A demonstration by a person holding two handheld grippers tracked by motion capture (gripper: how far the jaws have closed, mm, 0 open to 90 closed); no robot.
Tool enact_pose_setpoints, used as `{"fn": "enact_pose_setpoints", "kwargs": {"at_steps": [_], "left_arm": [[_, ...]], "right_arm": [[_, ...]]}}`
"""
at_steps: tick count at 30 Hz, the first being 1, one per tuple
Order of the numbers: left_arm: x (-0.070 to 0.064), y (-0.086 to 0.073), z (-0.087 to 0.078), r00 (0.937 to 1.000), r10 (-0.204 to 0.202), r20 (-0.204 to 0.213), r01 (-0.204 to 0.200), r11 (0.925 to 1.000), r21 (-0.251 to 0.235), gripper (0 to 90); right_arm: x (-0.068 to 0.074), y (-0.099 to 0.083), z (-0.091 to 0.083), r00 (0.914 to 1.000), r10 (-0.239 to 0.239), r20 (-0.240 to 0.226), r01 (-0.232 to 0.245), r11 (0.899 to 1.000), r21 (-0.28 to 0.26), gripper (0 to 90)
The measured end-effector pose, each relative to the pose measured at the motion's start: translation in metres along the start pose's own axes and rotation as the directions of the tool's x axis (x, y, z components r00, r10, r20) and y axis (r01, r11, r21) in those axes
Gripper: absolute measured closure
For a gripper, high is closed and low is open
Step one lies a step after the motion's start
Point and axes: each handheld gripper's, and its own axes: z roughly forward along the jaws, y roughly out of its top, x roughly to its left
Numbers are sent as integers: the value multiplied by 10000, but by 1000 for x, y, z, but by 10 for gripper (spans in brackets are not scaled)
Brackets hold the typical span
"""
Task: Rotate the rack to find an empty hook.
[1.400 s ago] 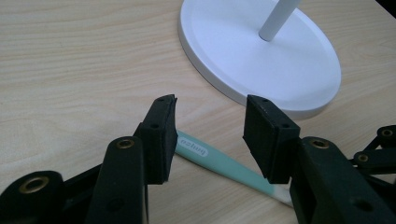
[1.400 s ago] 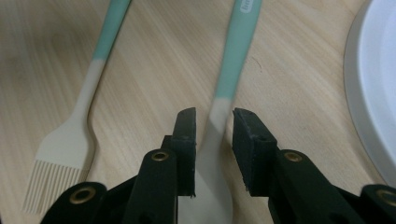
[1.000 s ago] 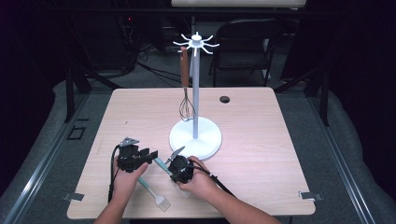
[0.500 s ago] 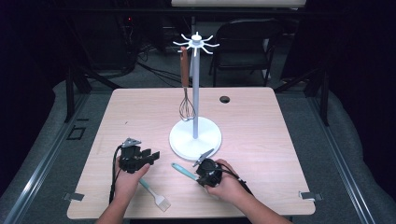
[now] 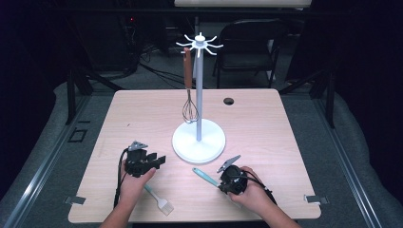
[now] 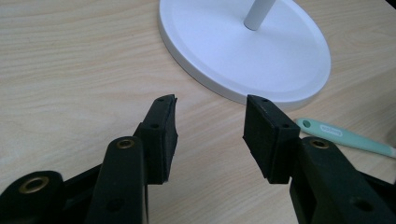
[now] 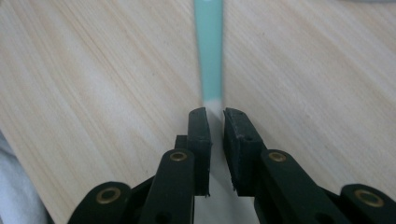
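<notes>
We see a pale wooden table (image 5: 142, 114) in a dark room. Near its front edge lies a pastry brush (image 5: 164, 205) — in the high view the teal handle (image 5: 205, 176) sits at the right gripper (image 5: 223, 179), while the bristle end lies at the left forearm, so whether this is one brush we cannot tell. The right gripper's jaws stand narrow, closed on the handle (image 7: 208, 51). The left gripper (image 6: 210, 126) rests nearby, jaws wide, holding nothing. Behind — a white utensil stand (image 5: 198, 140) with a whisk (image 5: 189, 111) hanging from it.
</notes>
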Motion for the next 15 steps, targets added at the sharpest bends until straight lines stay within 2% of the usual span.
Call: {"fn": "enact_pose_setpoints", "kwargs": {"at_steps": [4, 5, 6, 15], "left_arm": [[-1, -1, 1, 10000, 15, 58, -15, 10000, 29, 540], [-1, -1, 1, 10000, 13, 66, -13, 10000, 34, 540], [-1, -1, 1, 10000, 35, 71, -35, 10000, 48, 540], [-5, -2, 3, 9998, 123, 169, -125, 9998, 122, 531]], "right_arm": [[1, 7, 2, 10000, -34, -5, 34, 9998, -180, 784], [1, 9, 3, 9999, -121, 35, 121, 9999, -72, 784], [2, 10, 4, 10000, -27, 49, 28, 9998, -193, 786], [2, 18, 10, 10000, -56, 60, 56, 10000, -60, 794]]}}
